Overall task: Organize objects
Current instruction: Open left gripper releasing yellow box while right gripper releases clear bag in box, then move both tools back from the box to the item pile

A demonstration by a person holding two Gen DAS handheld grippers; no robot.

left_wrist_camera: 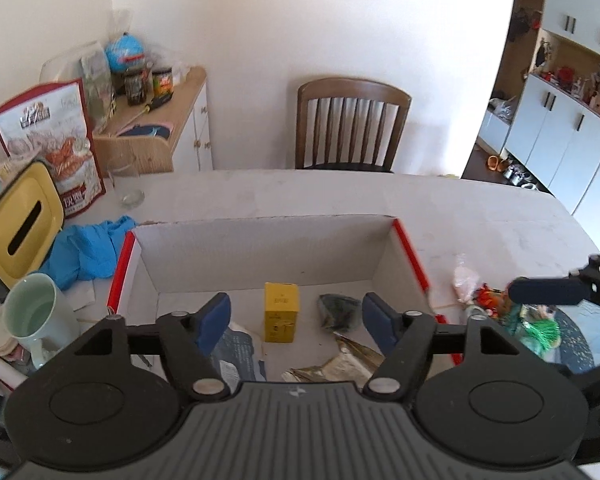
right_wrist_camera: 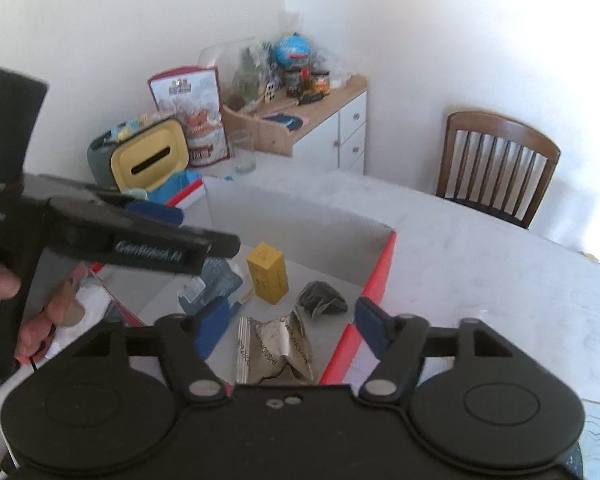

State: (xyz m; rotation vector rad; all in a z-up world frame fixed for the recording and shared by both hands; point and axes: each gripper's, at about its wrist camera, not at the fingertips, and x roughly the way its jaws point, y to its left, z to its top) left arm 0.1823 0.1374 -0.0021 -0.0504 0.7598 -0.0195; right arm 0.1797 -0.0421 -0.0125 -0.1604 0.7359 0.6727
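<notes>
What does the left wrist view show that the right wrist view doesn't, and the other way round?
Left wrist only: the green mug, blue cloth and small clutter right of the box. Right wrist only: the hand on the left gripper. Both: the cardboard box holding the yellow carton, dark packet and foil pouch, with open, empty jaws.

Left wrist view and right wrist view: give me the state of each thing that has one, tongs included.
Left tongs: open, nothing between them.
Right tongs: open, nothing between them.
Red-edged white cardboard box: open, holding items.
Small yellow carton: upright inside the box.
Crumpled silver foil packet: lying inside the box.
Pale green ceramic mug: upright outside the box.
Clear drinking glass: upright, looks empty.
</notes>
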